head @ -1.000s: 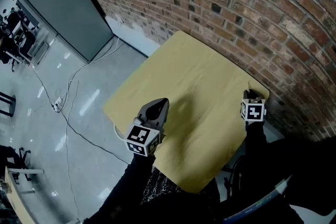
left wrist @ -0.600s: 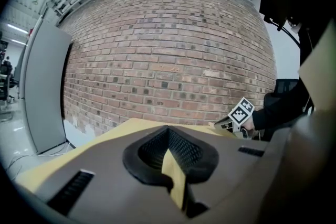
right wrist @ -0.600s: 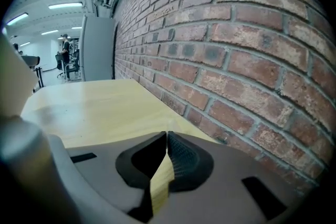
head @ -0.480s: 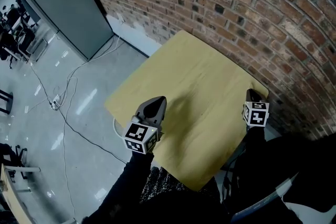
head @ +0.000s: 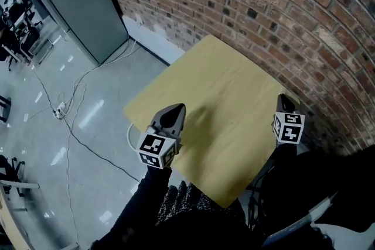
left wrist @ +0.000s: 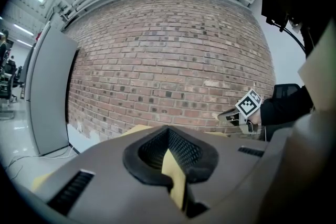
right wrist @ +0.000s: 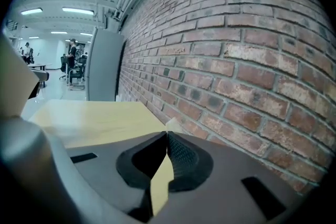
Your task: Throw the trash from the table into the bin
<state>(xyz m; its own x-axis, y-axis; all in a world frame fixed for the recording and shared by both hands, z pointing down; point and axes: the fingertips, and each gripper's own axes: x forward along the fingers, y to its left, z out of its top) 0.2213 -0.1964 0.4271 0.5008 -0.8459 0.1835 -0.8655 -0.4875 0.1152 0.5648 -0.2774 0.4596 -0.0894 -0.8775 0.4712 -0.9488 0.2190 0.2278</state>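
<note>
Flanking table [head: 218, 89] edges, left tool [head: 179, 109], right tool [head: 283, 99]

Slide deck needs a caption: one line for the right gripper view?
Right gripper, jaws shut on a pale scrap, above a yellow table beside a brick wall.

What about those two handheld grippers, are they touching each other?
Apart. The head view shows the left gripper and the right gripper on opposite sides of the table, with bare tabletop between them.

Brick wall [head: 263, 3] behind yellow table [head: 222, 91] — glossy grey floor [head: 35, 143] w/ cables [head: 71, 133].
</note>
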